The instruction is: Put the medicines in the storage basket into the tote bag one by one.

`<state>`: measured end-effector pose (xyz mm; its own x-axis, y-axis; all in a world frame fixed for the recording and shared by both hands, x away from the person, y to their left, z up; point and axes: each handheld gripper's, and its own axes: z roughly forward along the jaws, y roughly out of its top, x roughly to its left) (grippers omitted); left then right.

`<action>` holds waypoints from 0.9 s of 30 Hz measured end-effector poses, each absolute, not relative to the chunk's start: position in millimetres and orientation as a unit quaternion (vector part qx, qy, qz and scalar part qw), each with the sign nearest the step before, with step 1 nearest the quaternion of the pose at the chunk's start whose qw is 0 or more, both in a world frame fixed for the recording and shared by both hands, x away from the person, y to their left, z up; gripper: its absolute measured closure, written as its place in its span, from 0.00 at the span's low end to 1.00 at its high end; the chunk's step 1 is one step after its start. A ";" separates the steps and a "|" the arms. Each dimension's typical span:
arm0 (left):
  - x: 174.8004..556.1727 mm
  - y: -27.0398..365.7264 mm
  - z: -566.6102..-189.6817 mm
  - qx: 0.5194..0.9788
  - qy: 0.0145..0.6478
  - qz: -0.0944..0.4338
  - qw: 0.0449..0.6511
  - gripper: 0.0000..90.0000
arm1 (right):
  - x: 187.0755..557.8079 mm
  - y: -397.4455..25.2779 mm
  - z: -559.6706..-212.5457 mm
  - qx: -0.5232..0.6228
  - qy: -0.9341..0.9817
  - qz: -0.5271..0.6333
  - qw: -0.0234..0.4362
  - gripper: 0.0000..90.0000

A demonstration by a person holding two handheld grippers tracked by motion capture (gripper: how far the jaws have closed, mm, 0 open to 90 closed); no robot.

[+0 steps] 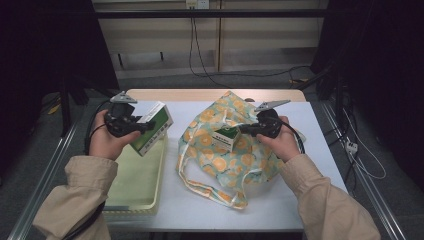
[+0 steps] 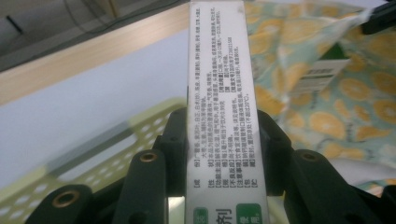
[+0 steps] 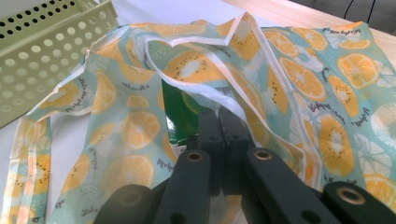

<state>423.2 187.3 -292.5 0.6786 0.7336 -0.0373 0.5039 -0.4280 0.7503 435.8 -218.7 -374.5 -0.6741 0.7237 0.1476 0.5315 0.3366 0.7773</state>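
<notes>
While its jaws clamp narrow on a stiff green-and-white carton (image 1: 151,127) left of centre, the left gripper (image 1: 141,126) hangs over the perforated yellow-green plastic basket (image 1: 135,195). Right of centre, the right gripper (image 1: 243,129) pinches the rim of the limp orange-print cloth bag (image 1: 225,162), jaws nearly together, with another green carton (image 1: 226,137) inside.

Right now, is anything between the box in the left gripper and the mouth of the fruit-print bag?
Nothing visible. The left gripper holds the box above the tray; the right gripper pinches the bag rim.
</notes>
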 end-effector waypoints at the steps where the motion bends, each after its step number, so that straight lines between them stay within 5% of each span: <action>1: 421.5 180.0 -290.5 0.834 0.363 0.147 0.389 0.70 | 435.7 -219.1 -374.0 0.388 0.809 0.427 0.114 1.00; 27: 397.8 53.5 -329.2 0.882 0.251 0.058 0.395 0.70 | 433.6 -225.1 -363.6 0.390 0.805 0.429 0.124 1.00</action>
<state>397.8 53.5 -329.2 0.8669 0.4892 -0.0958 0.3971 -0.5616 0.7259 433.6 -225.1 -363.6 -0.6649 0.7346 0.1349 0.5218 0.3276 0.7877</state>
